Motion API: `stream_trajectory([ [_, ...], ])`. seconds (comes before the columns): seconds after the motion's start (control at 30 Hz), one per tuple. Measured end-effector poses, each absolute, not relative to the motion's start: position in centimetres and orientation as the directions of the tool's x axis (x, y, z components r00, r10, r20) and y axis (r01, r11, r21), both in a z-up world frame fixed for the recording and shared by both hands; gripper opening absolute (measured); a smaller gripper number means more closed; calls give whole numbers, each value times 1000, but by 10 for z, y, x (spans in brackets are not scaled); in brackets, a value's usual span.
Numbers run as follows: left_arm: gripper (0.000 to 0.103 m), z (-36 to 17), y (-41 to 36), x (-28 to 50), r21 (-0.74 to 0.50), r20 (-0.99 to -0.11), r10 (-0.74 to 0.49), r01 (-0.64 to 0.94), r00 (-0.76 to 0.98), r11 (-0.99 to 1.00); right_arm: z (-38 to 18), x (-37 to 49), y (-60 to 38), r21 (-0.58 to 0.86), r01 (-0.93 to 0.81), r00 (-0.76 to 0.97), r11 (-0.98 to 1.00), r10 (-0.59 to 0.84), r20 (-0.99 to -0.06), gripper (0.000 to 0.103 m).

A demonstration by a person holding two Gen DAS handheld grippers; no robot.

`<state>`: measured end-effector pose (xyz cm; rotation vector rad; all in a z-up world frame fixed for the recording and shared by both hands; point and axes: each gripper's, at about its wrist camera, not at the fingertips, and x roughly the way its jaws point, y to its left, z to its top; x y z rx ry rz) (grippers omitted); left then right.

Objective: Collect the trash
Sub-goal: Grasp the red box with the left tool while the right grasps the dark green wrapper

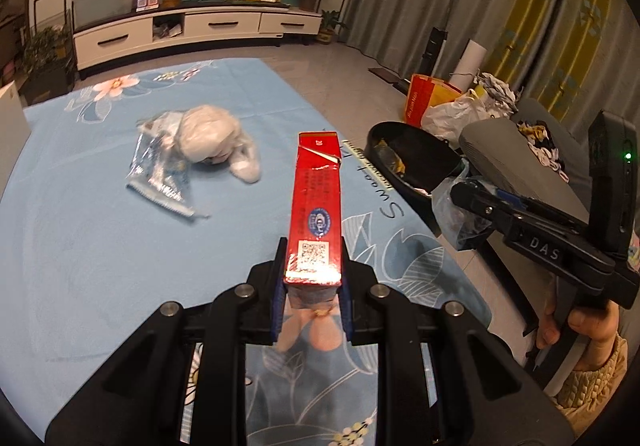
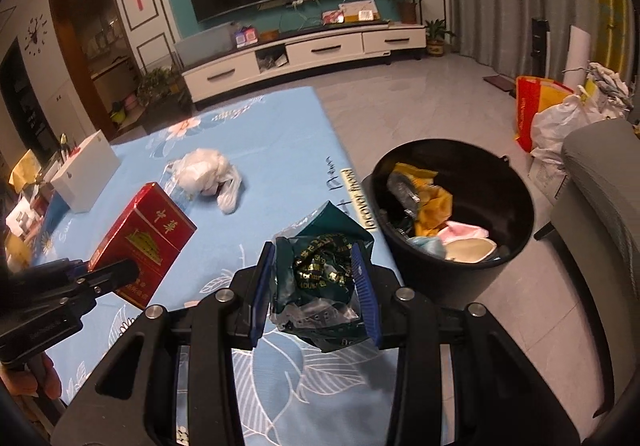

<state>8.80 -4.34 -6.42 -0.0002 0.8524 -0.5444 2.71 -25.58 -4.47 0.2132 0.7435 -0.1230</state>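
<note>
My left gripper is shut on a red carton, held above the blue flowered tablecloth; the carton also shows in the right wrist view. My right gripper is shut on a crumpled dark green wrapper, near the table's right edge. A black trash bin with several pieces of trash stands on the floor to the right; it also shows in the left wrist view. A white plastic bag and a clear wrapper lie on the table.
A white box stands at the table's left edge. A grey sofa is right of the bin. Bags sit on the floor behind it. A TV cabinet lines the far wall.
</note>
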Motion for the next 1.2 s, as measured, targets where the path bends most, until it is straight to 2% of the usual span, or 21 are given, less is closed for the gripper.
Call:
stream_trajectory([
  [0.7,23,-51,-129,96,-88,-728,-444,571,523,816,-46,-3,-312,212,284,761,935,-85,-643,39],
  [1.2,23,-55,-188,118,-60,-731,-461,625,504,778,-54,-10,-357,257,354,765,899,-120,-632,39],
])
